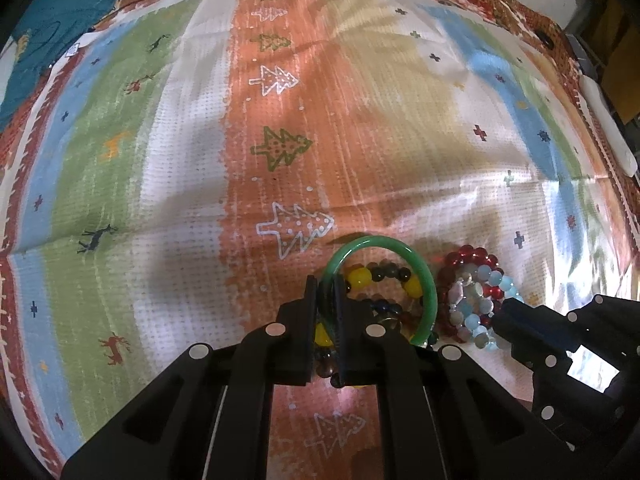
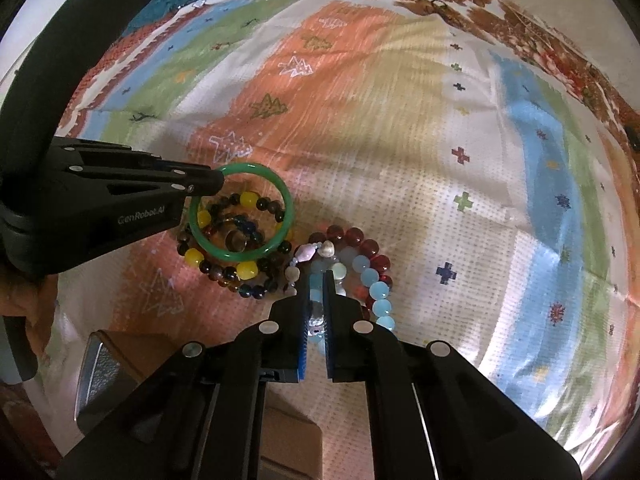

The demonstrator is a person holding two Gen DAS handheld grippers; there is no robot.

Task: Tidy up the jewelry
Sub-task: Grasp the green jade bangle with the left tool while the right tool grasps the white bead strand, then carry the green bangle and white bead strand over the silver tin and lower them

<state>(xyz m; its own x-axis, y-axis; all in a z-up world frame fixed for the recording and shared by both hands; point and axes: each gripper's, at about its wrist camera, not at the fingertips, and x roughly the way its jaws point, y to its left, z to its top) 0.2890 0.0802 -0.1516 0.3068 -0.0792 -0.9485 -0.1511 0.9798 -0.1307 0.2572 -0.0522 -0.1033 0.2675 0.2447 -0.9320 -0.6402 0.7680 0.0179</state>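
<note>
On the cloth (image 1: 280, 120), left gripper (image 1: 326, 292) clamps the bangle (image 1: 430, 292) rim; right gripper (image 2: 317, 284) clamps the pale beads (image 2: 378, 290). Lift each straight up, slowly, to avoid snagging neighbouring strands.

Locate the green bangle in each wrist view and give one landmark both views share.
Left wrist: green bangle low centre, pinched by the left gripper.
Right wrist: green bangle left of centre, at that gripper's tip.
Shared landmark: red bead bracelet beside it.
</note>
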